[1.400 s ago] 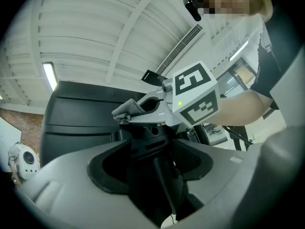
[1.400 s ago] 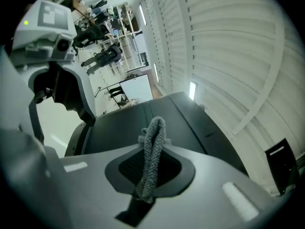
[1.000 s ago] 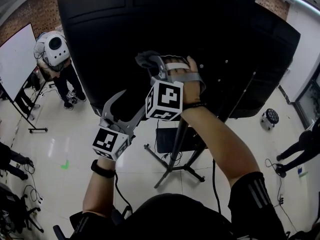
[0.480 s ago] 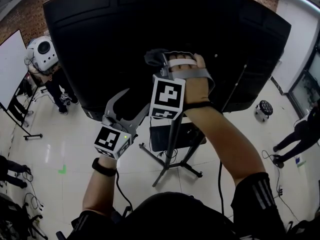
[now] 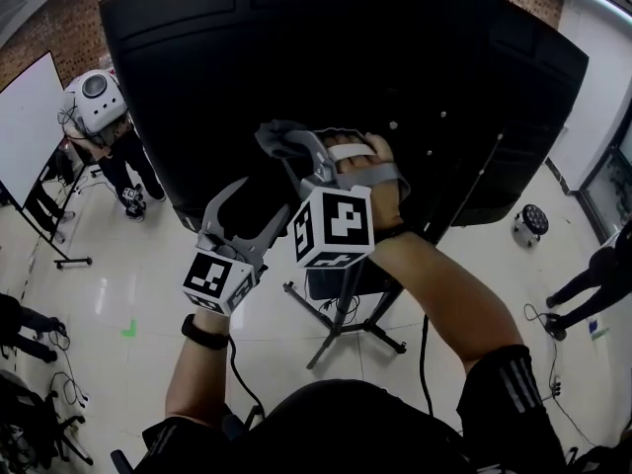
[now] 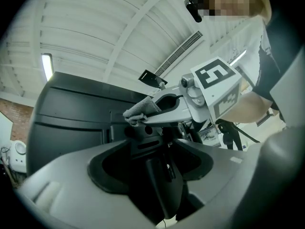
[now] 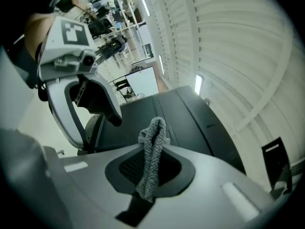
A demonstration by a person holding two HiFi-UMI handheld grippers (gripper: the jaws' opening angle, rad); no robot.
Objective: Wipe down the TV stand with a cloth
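Note:
The black back of the big TV (image 5: 296, 57) fills the top of the head view, on a black stand whose pole (image 5: 348, 284) runs down to spread legs (image 5: 341, 332). My right gripper (image 5: 288, 148) is shut on a grey knitted cloth (image 5: 275, 134), which it holds against the TV's back. That cloth (image 7: 152, 149) hangs between the jaws in the right gripper view. My left gripper (image 5: 232, 203) points up at the TV's lower edge, left of the pole. Its jaws stand close together, with the dark stand showing in the gap (image 6: 159, 175). The cloth (image 6: 140, 111) shows above it.
A person with a white headset (image 5: 99, 107) stands at the left beside a whiteboard (image 5: 25, 117). Another person (image 5: 592, 284) is at the right edge. A small round black object (image 5: 533, 220) and cables (image 5: 425, 354) lie on the pale tiled floor.
My right gripper has moved the cloth down and to the left across the TV's back. The left gripper has stayed nearly where it was.

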